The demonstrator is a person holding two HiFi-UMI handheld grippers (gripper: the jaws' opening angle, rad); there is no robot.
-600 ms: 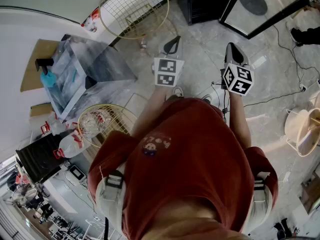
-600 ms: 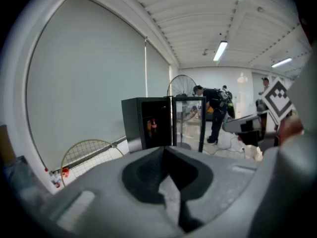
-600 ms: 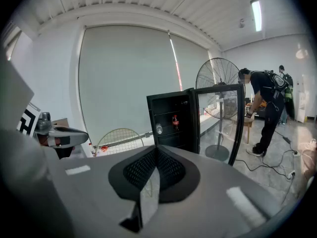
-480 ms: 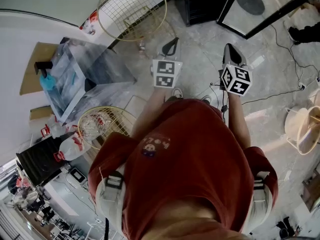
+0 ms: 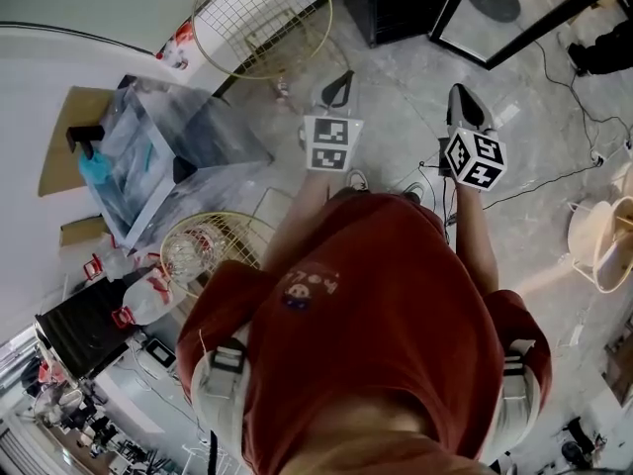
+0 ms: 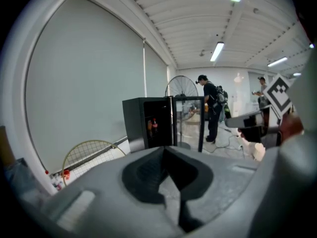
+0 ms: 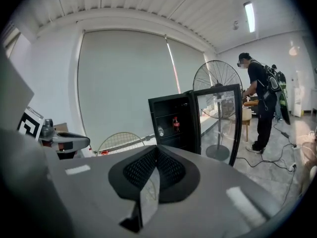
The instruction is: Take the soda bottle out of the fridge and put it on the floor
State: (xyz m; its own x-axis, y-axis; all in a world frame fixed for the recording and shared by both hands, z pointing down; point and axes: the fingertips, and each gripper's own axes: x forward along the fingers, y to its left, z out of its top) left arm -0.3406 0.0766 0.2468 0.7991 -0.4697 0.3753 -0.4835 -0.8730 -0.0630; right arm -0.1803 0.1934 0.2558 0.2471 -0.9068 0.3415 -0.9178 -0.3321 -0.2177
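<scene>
Ahead, the black fridge (image 7: pixel 170 109) stands with its glass door (image 7: pixel 216 124) swung open. The left gripper (image 6: pixel 164 151) and right gripper (image 7: pixel 156 148) face it, jaws closed, both empty. The soda bottle (image 7: pixel 176 123) stands on a shelf inside.

Pedestal fan (image 7: pixel 216 83), round gold wire rack (image 5: pixel 262 18) (gridded), clear plastic box (image 5: pixel 158 151)

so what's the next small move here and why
Probably step closer to the fridge and begin opening the right tongs. The door already stands open and the soda bottle is visible inside, but the right tongs are shut, empty and well short of it.
</scene>
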